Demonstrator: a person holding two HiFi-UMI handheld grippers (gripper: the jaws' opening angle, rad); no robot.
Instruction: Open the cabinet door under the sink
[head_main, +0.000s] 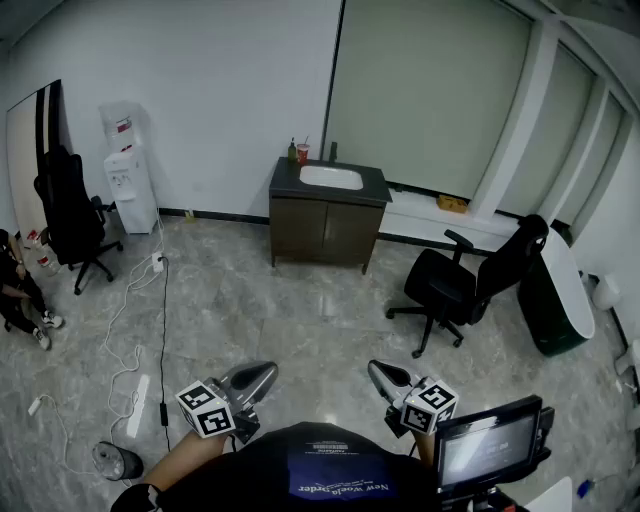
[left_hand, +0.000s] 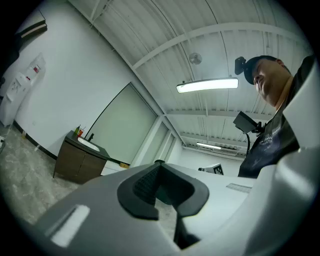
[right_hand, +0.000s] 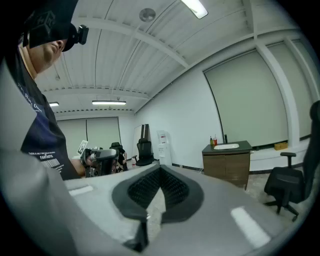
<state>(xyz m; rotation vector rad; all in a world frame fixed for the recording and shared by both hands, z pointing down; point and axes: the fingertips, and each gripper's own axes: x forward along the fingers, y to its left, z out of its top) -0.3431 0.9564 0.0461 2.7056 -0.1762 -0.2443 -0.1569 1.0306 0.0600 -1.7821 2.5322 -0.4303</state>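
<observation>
A dark brown sink cabinet with a white basin stands against the far wall, both of its doors closed. It shows small in the left gripper view as the cabinet and in the right gripper view as the cabinet. My left gripper and right gripper are held low near my body, far from the cabinet. Both are shut with nothing between the jaws, left gripper and right gripper alike.
A black office chair stands right of the cabinet, another chair and a water dispenser at the left wall. Cables trail over the marble floor. A small bin sits near my left. A person sits at the far left.
</observation>
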